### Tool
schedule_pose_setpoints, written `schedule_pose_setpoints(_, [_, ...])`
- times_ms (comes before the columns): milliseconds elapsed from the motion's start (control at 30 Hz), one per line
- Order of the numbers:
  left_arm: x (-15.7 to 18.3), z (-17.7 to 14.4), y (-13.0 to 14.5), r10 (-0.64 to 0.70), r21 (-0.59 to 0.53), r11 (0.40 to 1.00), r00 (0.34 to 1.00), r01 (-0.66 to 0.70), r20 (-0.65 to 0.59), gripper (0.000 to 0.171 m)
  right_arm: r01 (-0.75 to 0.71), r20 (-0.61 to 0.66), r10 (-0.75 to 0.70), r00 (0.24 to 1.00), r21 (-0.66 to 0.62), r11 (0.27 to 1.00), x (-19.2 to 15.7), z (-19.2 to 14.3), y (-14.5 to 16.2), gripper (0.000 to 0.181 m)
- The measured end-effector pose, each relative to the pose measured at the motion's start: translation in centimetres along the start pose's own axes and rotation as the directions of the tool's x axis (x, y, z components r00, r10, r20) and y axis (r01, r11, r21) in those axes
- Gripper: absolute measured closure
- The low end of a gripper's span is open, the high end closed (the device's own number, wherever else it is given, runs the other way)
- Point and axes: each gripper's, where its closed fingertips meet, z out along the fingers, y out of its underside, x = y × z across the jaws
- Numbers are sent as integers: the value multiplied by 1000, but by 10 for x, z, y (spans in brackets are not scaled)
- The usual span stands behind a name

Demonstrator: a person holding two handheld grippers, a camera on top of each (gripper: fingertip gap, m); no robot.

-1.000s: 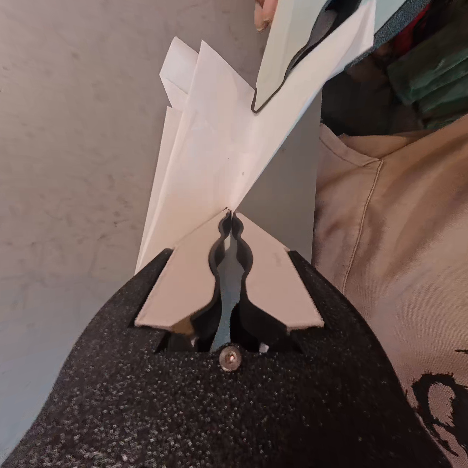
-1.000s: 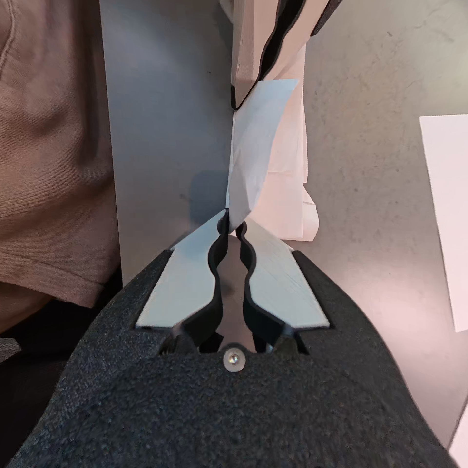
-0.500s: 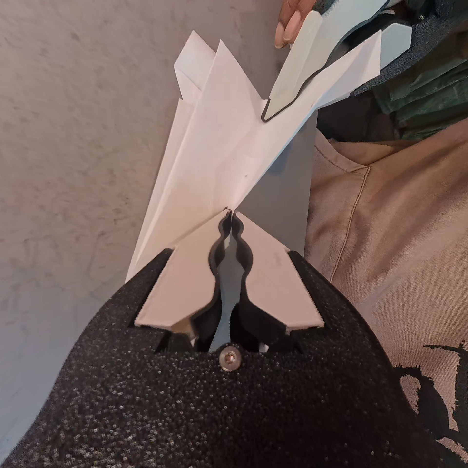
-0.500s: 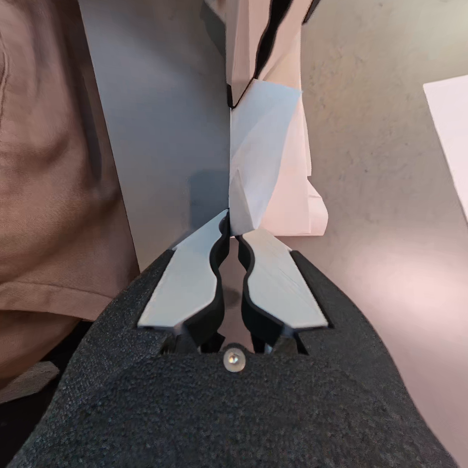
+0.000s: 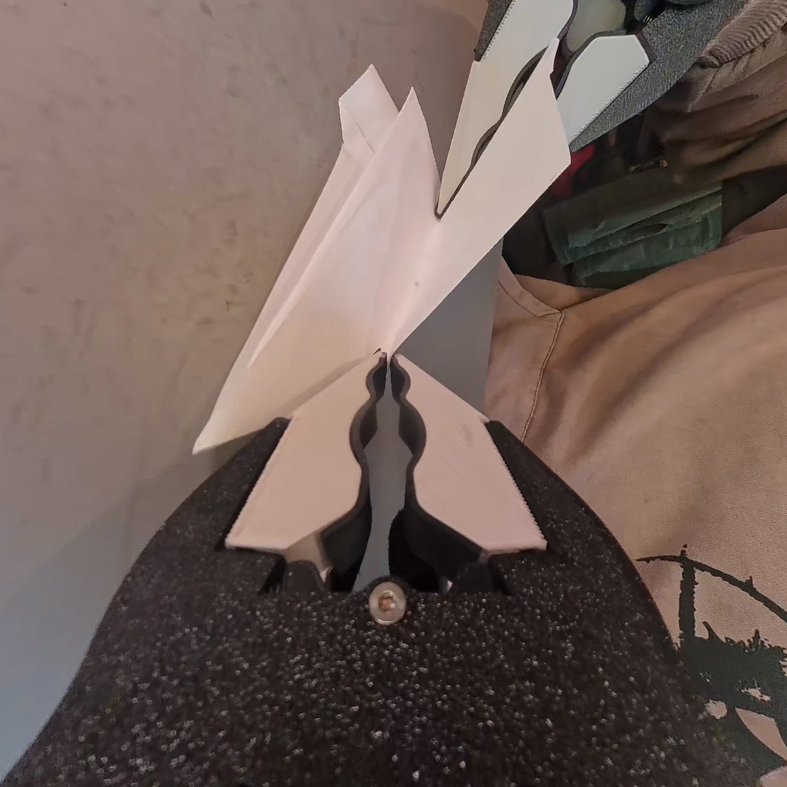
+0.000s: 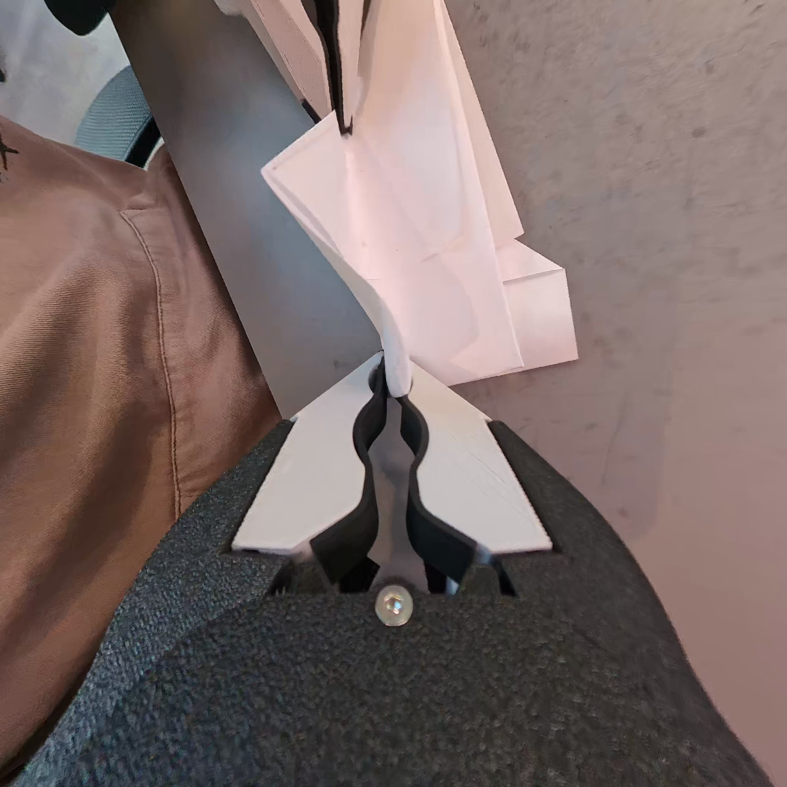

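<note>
— Two grippers, one folded paper [image 5: 383,255] between them, held up over the grey table [image 5: 127,213]. Beside it all is the person's tan shirt [image 5: 639,426].

— Largest first, then: what has shifted?

— The paper. A second ago it hung almost straight between the two tools; now it is swung over at a slant and twisted, with the flap nearest the right gripper [image 6: 394,383] curled into a narrow spine where it enters the tips.

— And the tools themselves?

— Both are pinched tight on the paper. The left gripper [image 5: 388,362] has its tips closed on the pointed lower end of the folds. The right one bites the twisted flap, and in the left wrist view it shows up top, clamped on the sheet's far side.

— So the paper is off the table?

— It looks lifted, slung between the two grips. Whether a corner touches the surface I cannot tell.

— Anything smaller?

— Only the creases: several layers fan out on the table side.
</note>
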Motion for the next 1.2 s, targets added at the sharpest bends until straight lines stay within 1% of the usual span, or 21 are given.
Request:
schedule_pose_setpoints(100, [6, -7, -1, 41, 32, 999, 999, -42, 33, 169, -21, 24, 21, 999, -3, 1000, 0, 0, 0, 181])
schedule_pose_setpoints(167, [13, -12, -2, 141, 36, 989, 987, -144, 76, 168, -39, 38, 39, 999, 0, 999, 0, 0, 0, 181])
schedule_pose_setpoints(200, [15, -12, -1, 206, 18, 978, 973, -209, 106, 164, -43, 41, 43, 998, 3, 999, 0, 0, 0, 181])
schedule_pose_setpoints(267, [16, -8, 2, 348, -44, 937, 920, -346, 182, 155, -49, 49, 48, 998, 10, 999, 0, 0, 0, 181])
schedule_pose_setpoints(333, [14, -2, -1, 477, -98, 878, 839, -469, 263, 150, -50, 52, 50, 997, 8, 999, 0, 0, -1, 181])
schedule_pose_setpoints(367, [16, 2, -5, 511, -99, 858, 814, -504, 276, 150, -44, 52, 44, 998, 5, 999, 0, 0, 0, 181])
schedule_pose_setpoints(400, [20, 7, -10, 517, -81, 853, 814, -515, 265, 152, -41, 54, 41, 998, 1, 999, -1, 0, 0, 181])
schedule_pose_setpoints(467, [21, 14, -18, 464, -50, 883, 856, -466, 228, 164, -34, 64, 35, 997, -11, 999, -1, 0, 1, 181])
schedule_pose_setpoints(533, [14, 17, -24, 377, -29, 925, 906, -379, 191, 171, -41, 84, 43, 996, -23, 999, -3, -1, 3, 181])
schedule_pose_setpoints(600, [7, 20, -24, 228, -14, 974, 966, -228, 121, 171, -49, 107, 50, 993, -18, 999, -4, -1, 4, 181])
schedule_pose_setpoints(633, [5, 22, -24, 163, -15, 987, 983, -162, 85, 171, -56, 120, 57, 991, -14, 998, -5, -1, 4, 181])
schedule_pose_setpoints(700, [2, 24, -21, 104, -36, 994, 993, -102, 56, 171, -72, 134, 71, 988, -3, 997, -6, -1, 4, 181])
schedule_pose_setpoints(900, [0, 27, -22, 118, -110, 988, 990, -109, 79, 171, -95, 144, 85, 986, 61, 994, -7, -3, 4, 181])
schedule_pose_setpoints(1000, [0, 27, -21, 113, -122, 987, 991, -103, 75, 171, -66, 123, 52, 991, 116, 991, -9, -10, 5, 171])
schedule_pose_setpoints(1067, [0, 27, -21, 116, -128, 986, 991, -106, 73, 171, -48, 75, 37, 997, 153, 987, -5, -19, 7, 165])
schedule_pose_setpoints(1133, [0, 27, -21, 123, -136, 984, 990, -112, 74, 171, -34, 50, 24, 998, 215, 976, -7, -33, 4, 166])
schedule_pose_setpoints(1200, [0, 27, -21, 131, -142, 983, 988, -119, 76, 171, -2, -9, 5, 1000, 281, 960, -8, -51, -3, 168])
